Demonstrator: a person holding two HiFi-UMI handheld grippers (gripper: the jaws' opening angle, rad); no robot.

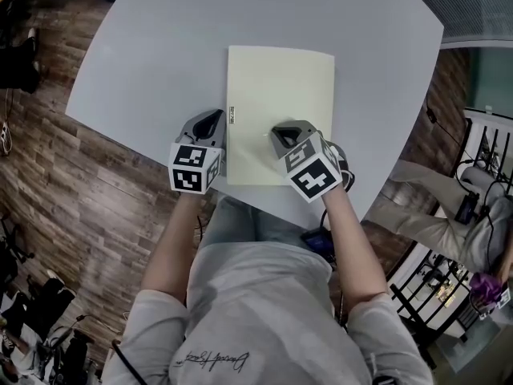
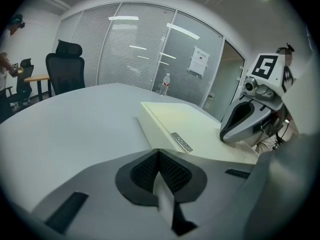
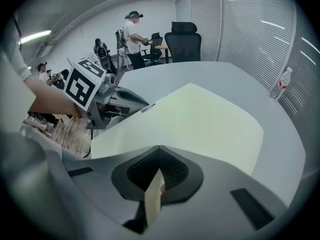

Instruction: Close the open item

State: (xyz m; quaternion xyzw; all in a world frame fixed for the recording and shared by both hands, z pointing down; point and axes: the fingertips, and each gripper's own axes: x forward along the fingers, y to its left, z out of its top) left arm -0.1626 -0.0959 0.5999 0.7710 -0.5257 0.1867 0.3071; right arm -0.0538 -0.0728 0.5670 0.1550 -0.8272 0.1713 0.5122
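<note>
Folder (image 1: 280,95) lies lengthwise ahead; right gripper (image 1: 282,132) sits over its near end, left gripper (image 1: 212,120) beside its left edge, both pinched together.

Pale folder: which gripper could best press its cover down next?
Probably right: the right gripper sits over the pale yellow flat folder, while the left gripper is beside its edge, over the grey table.

The head view looks steeply down from over the person onto the grey table (image 1: 144,62), with the cream folder (image 1: 280,87) at mid-frame. The left gripper (image 1: 210,125) view sits low by the folder's left edge, facing away across the table to a glass wall (image 2: 130,49). The right gripper (image 1: 282,133) view rides just over the folder, facing along it — each catches the other gripper. All three share folder and table.
</note>
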